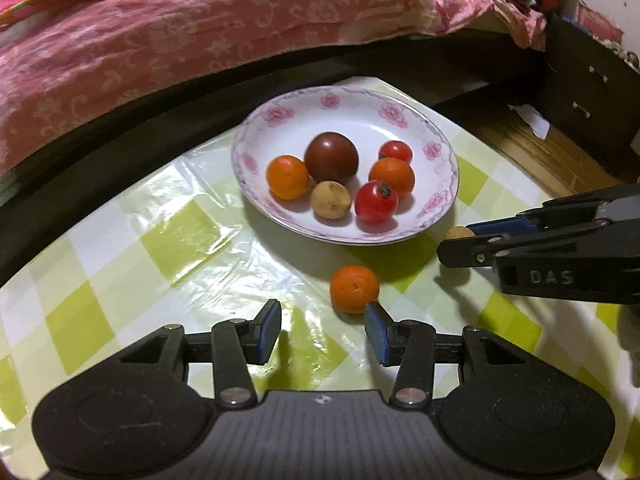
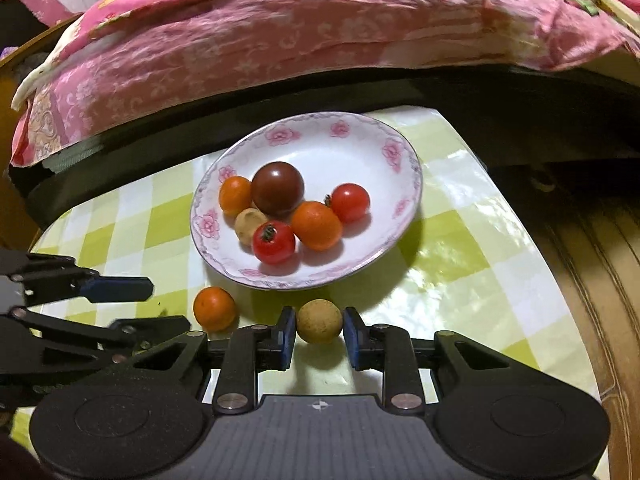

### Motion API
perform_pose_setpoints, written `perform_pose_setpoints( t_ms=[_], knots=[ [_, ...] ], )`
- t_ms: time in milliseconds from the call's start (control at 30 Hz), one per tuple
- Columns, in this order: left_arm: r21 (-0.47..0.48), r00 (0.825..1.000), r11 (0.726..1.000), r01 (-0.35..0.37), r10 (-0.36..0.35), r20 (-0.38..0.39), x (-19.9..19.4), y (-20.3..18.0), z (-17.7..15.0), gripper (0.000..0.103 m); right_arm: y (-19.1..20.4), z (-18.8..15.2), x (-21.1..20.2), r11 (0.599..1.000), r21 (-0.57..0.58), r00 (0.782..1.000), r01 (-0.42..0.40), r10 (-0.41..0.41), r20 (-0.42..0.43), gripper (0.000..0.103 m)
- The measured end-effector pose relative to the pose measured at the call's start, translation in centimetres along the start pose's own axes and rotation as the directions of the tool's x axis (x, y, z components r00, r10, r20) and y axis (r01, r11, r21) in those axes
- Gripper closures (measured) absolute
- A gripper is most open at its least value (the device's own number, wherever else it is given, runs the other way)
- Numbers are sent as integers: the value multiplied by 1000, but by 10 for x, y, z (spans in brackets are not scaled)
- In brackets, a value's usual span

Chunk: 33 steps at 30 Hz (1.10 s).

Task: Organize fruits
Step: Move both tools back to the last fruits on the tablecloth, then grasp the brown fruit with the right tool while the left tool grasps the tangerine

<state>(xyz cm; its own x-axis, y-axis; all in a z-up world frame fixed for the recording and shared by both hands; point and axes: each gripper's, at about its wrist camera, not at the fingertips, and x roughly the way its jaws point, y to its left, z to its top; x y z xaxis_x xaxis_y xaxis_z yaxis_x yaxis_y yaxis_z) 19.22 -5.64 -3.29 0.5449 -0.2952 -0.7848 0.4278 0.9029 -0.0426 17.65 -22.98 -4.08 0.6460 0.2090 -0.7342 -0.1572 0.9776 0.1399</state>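
Green-and-white checked plastic covers the little table (image 2: 460, 264), with a bed under a pink floral quilt (image 2: 280, 48) right behind it, so the whole job happens on a slick, glossy sheet. On that sheet sits a flowered plate (image 2: 404, 168) already holding six small fruits, and two more are still off it: a tan round fruit (image 2: 319, 321) and a small orange (image 1: 354, 289) just in front of the rim. The right gripper (image 2: 319, 334) is clamped on the tan fruit, both pads touching its sides, nearly at table level. The left gripper (image 1: 323, 328) has its jaws apart with nothing between them, and one pad sits right beside the orange. The biggest risk looks like the round fruit squirting out of those narrow pads on the lift, then rolling off the shiny cloth toward the wooden floor (image 2: 592, 280). The left pad could also nudge the orange and send it rolling. The plate's raised rim stands between both fruits and the pile, and the pile itself is crowded, so a drop could knock a red tomato (image 2: 274, 242) loose.
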Motion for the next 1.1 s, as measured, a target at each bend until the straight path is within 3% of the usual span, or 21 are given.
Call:
perform_pose_setpoints(
  t_ms=[300,467,700,1100],
  knots=[
    [29,999,1000,8,-9,36,17,-10,2,44,-15,-1,-9,988,115,994,-105,106,-3,81],
    [16,999,1000,-7,6,53,22,-10,1,46,-15,-2,-7,989,113,995,-94,96,-12,81],
    [7,997,1000,-4,4,71,23,-9,2,65,-13,-4,-3,991,103,996,-87,90,-27,81],
    [63,998,998,-17,13,67,11,-12,-11,65,-14,-7,-4,995,65,997,-70,72,-26,81]
  ],
)
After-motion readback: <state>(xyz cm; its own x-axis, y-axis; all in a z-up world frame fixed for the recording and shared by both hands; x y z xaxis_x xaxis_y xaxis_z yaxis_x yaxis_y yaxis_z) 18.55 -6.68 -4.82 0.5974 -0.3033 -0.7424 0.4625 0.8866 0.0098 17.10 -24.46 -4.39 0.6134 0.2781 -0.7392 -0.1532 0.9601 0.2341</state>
